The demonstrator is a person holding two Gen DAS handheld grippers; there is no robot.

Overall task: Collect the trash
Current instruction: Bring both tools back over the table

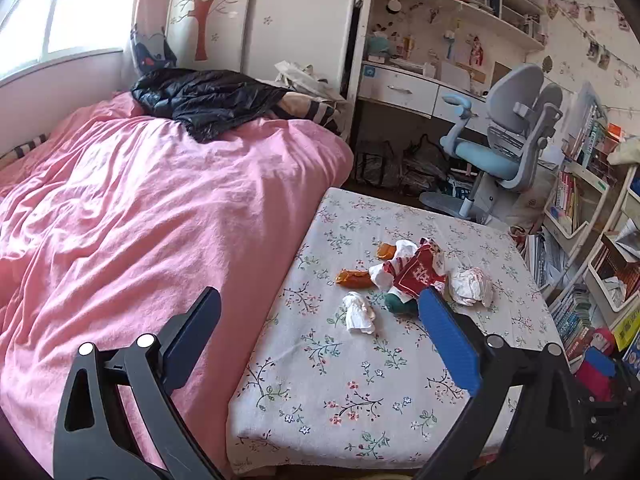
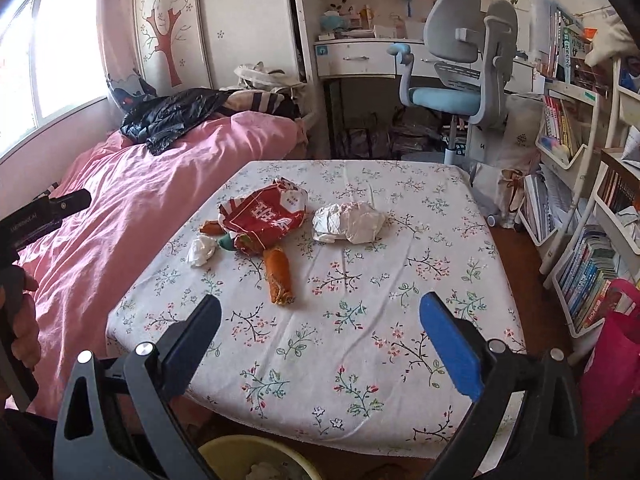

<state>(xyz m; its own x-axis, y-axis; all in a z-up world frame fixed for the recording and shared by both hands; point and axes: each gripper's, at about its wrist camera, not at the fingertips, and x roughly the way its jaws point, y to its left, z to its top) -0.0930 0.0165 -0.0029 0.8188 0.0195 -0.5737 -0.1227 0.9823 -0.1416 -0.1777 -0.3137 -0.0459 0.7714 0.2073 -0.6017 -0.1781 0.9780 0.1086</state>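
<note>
Both of your tools hang released and empty over the near side of the table (image 2: pixel 400 320): the right tool (image 2: pixel 320 312) has its jaws spread wide above bare floral cloth, and the left tool (image 1: pixel 320 308) is just as wide, out over the table's left edge where it meets the pink bed (image 1: pixel 120 200). Below the right tool, at the very near edge, you can see the rim of a yellow bin (image 2: pixel 224 446), which is probably where the trash goes.

All the trash sits clustered around the middle of the table, a little toward the far left. The red snack bag (image 2: pixel 266 218) is the biggest piece. It is crumpled foil, so expect it to be very light, crackly and slick; pinch a folded edge or a bunched corner, not the flat printed face. Beside it toward the right edge lies a crumpled white wrapper (image 2: pixel 348 222), light and springy, easy to take across its middle. The orange wrapper (image 2: pixel 280 276) lies nearest you, pointing at the near edge; grip it across its narrow width. A small white tissue wad (image 2: pixel 202 252) on the left is soft and will squash, so close fully. A second orange wrapper (image 1: pixel 386 251) shows on the far side in the left view, and something green (image 2: pixel 226 242) is tucked under the bag; you cannot tell what it is.
</note>
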